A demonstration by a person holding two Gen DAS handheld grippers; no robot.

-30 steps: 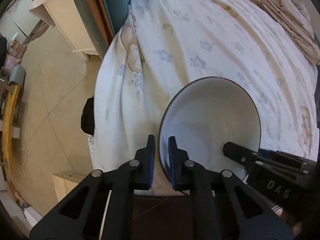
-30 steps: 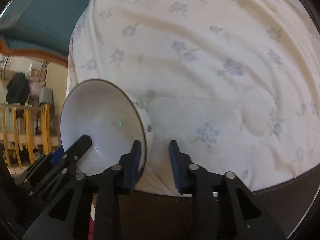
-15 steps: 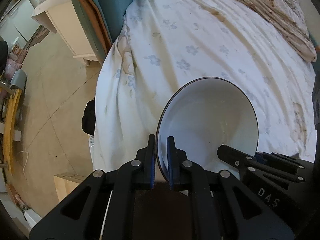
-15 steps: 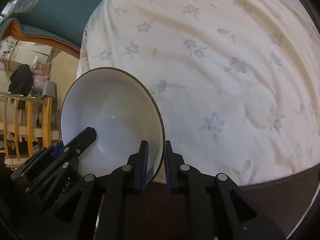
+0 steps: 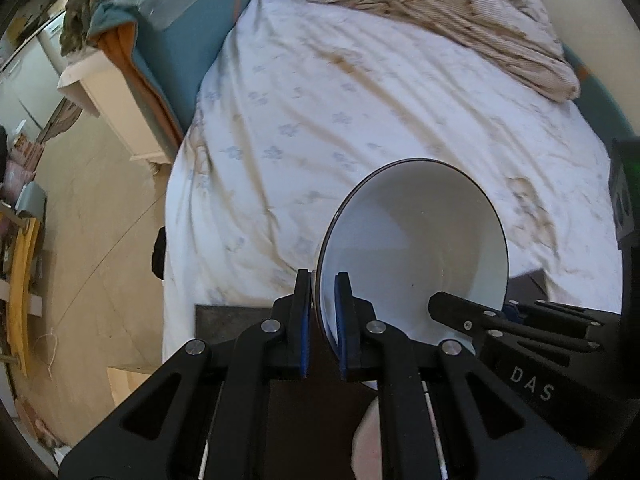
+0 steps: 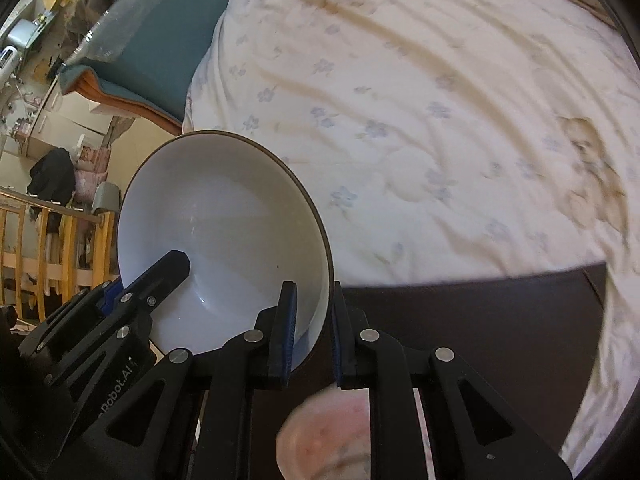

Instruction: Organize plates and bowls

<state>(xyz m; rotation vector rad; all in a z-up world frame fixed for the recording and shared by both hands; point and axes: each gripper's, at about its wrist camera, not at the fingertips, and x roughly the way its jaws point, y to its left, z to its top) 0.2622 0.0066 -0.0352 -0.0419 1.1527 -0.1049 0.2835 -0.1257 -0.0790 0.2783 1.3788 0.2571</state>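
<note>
And up it comes: since a second ago the bed (image 5: 360, 112) has dropped away beneath both tools, and the white bowl (image 5: 416, 236) that sat on its flowered sheet now hangs clear above a dark surface (image 6: 480, 320) at the bed's near edge. The right gripper (image 6: 312, 332) has just been closing, and its jaws now pinch the bowl's right rim between them. The left gripper (image 5: 323, 326) has its jaws pressed onto the opposite rim, so the bowl is carried between the two tools, tilted, mouth toward the cameras. Below the jaws, a blurred pinkish dish (image 6: 324, 436) peeks out. By my reckoning the pickup is done; setting the bowl down is yet to come, and where it goes is not shown.
</note>
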